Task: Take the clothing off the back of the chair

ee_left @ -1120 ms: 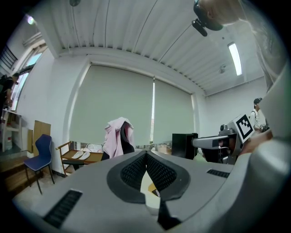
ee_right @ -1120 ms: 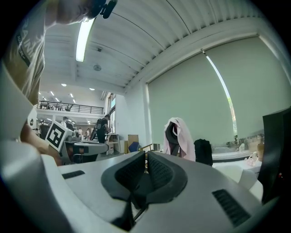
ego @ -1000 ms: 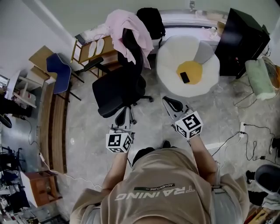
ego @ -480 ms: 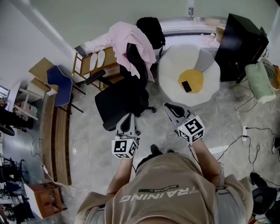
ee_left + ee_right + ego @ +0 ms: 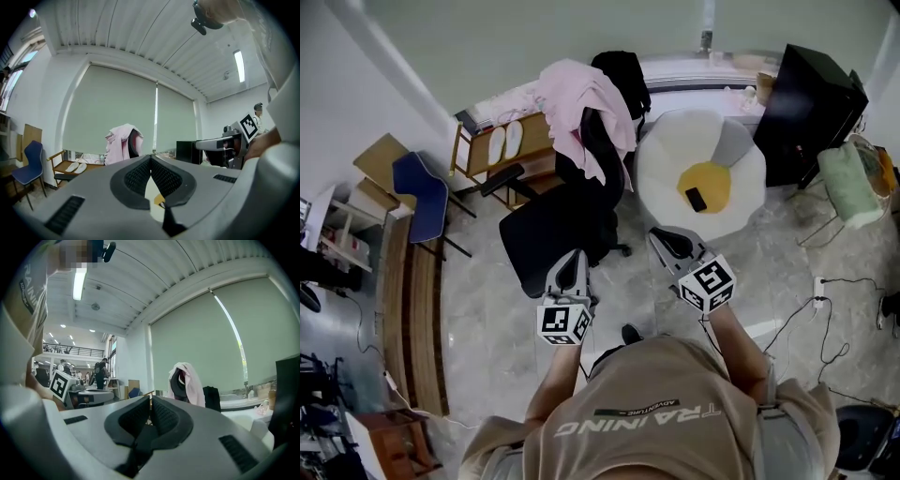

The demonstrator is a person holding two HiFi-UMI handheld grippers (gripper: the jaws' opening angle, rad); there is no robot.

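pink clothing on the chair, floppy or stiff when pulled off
Probably floppy: the pink clothing drapes in folds over the back of the chair. It may snag, as it hangs down both sides. The chair looks wheeled, so it might roll when tugged.

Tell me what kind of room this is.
Likely a lived-in office or lab corner: a black swivel chair with pink clothing over its back, a white floor cushion, and a wide roller blind.

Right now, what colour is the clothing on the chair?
Pale pink clothing, clearest in head view.
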